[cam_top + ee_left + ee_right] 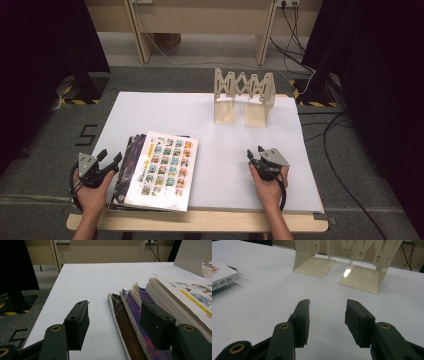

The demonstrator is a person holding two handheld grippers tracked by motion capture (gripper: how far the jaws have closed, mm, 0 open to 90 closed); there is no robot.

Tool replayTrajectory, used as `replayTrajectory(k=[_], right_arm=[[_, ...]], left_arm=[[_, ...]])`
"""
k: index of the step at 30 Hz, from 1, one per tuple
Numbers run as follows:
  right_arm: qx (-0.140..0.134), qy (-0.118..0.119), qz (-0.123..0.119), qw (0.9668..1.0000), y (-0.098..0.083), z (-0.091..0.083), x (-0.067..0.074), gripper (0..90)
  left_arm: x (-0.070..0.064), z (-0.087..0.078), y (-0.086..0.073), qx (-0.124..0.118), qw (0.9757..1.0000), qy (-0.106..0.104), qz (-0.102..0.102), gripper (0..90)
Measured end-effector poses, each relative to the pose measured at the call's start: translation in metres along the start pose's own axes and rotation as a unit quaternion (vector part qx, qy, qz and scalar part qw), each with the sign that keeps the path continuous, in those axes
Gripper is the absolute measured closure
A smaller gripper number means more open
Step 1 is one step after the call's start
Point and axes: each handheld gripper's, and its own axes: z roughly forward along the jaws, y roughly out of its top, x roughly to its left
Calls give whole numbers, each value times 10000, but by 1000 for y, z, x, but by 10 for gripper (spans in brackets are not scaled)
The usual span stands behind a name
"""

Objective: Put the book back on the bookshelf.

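A stack of books (157,172) lies at the front left of the white table top (200,115); the top book (190,297) has a white cover with rows of small coloured pictures, and darker purple books (135,322) fan out beneath it. My left gripper (111,156) sits just left of the stack, open, its jaws (117,322) straddling the lower books' edges without pressing them. My right gripper (255,152) rests at the front right, open and empty (328,315), pointing toward a beige expandable bookend rack (245,97). The rack's two base plates (362,277) stand ahead.
The table's wooden front edge (200,221) runs below the white top. Grey carpet with cables (345,145) lies to the right, and dark curtains (40,60) hang at both sides. A wooden desk frame (200,25) stands behind.
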Motion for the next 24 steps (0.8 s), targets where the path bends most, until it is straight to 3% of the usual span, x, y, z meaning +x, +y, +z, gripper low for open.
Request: replayTrajectory(k=[16, 24], right_arm=[[37, -19, -89, 10000, 0, 0, 2, 543], [104, -36, -167, 9998, 1, 1, 3, 533]], left_arm=[[1, 0, 0, -4, 10000, -53, -68, 396], [1, 4, 3, 244, 9996, -146, 8, 410]])
